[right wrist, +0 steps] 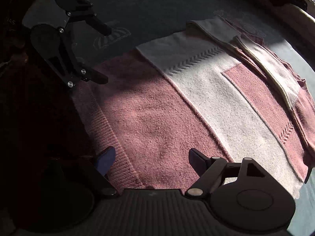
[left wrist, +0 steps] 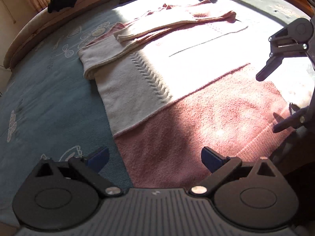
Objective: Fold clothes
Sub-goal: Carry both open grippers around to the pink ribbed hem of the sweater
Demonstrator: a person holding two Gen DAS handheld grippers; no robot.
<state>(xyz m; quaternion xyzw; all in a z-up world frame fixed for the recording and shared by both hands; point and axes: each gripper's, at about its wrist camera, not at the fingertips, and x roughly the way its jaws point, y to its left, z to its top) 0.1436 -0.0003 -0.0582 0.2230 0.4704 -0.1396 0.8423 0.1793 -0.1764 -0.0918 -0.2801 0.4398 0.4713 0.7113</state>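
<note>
The left gripper (left wrist: pixel 155 160) and right gripper (right wrist: pixel 151 160) are shown with jaws spread wide and empty, poised above the pink hem band of the sweater (left wrist: pixel 177 90). The sweater is laid flat on the blue bedspread (left wrist: pixel 49 98), its sleeves already folded across the body. For a clean fold, the hem corners are best pinched together at matching points and carried evenly toward the collar.

The left gripper (left wrist: pixel 154 160) hovers with jaws spread above a pink-and-cream sweater (left wrist: pixel 177 98) lying on a blue bedspread (left wrist: pixel 49 90).
</note>
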